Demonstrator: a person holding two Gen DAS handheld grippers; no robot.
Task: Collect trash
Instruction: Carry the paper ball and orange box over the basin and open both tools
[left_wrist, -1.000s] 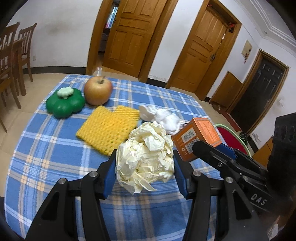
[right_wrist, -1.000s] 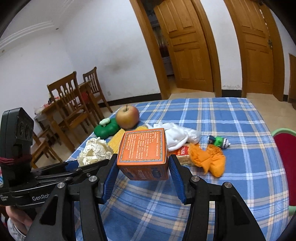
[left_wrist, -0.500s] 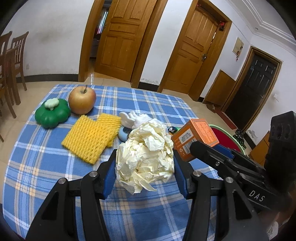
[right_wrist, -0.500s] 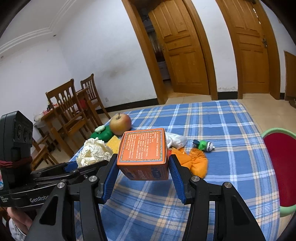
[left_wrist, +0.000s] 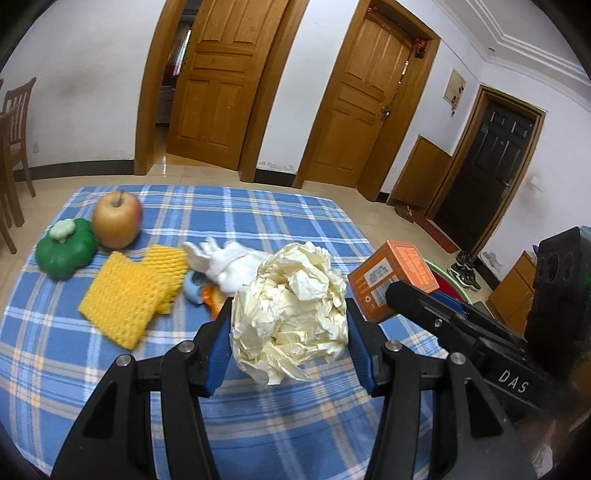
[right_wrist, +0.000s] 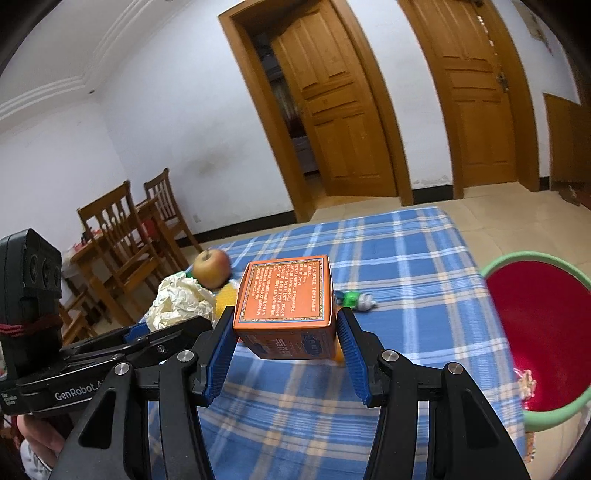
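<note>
My left gripper (left_wrist: 290, 332) is shut on a crumpled cream paper ball (left_wrist: 291, 310) and holds it above the blue checked tablecloth (left_wrist: 55, 369). My right gripper (right_wrist: 284, 339) is shut on an orange carton (right_wrist: 286, 295), also held above the table; the carton shows in the left wrist view (left_wrist: 391, 280) to the right of the paper ball. A red bin with a green rim (right_wrist: 543, 343) stands beside the table's right edge. The paper ball shows in the right wrist view (right_wrist: 181, 301) to the left.
On the table lie a yellow foam net (left_wrist: 129, 295), a white cloth (left_wrist: 225, 262), an apple (left_wrist: 116, 219), a green toy pepper (left_wrist: 64, 247) and a small green toy (right_wrist: 354, 299). Wooden chairs (right_wrist: 122, 229) stand at the left. Doors line the far wall.
Both grippers have risen and swung to the right with their loads. The red bin has come much further into the right wrist view. Both grips are unchanged.
</note>
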